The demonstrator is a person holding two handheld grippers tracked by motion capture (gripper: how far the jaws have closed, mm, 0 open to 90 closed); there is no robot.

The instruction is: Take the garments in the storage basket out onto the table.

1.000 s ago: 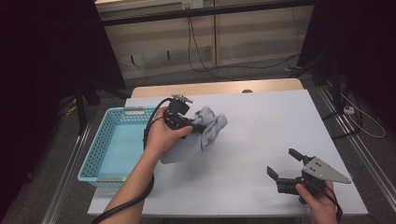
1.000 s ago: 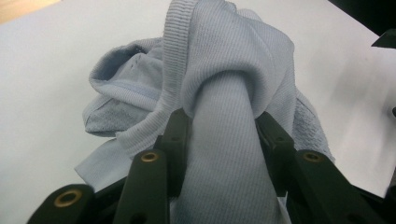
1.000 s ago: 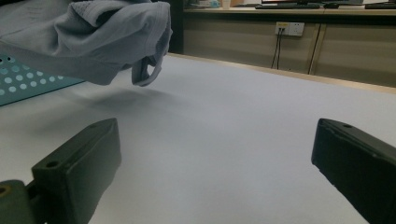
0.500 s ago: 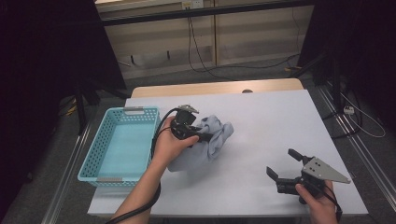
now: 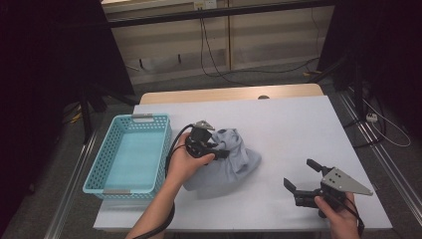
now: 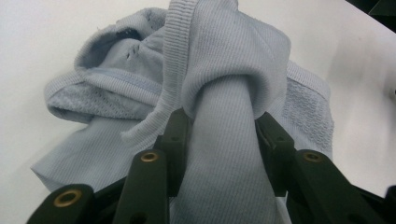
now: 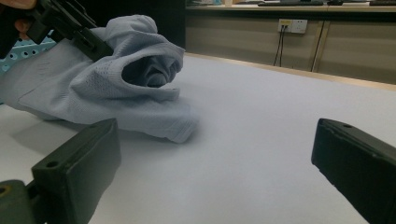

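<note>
The high view looks forward and down from above the person's side, taking in the whole white surface (image 5: 298, 134), with the blue basket (image 5: 130, 152) at left of frame and floor and wall beyond.

The left gripper view sits very close, looking along its own black jaws, which rise from the bottom edge, onto the grey-blue garment (image 6: 224, 93).

The right gripper view lies low, almost level with the surface (image 7: 261, 140), facing across it toward the far wall.

All three share the garment (image 7: 107, 88); the right gripper view also catches the left gripper (image 7: 70, 25) at upper left.
</note>
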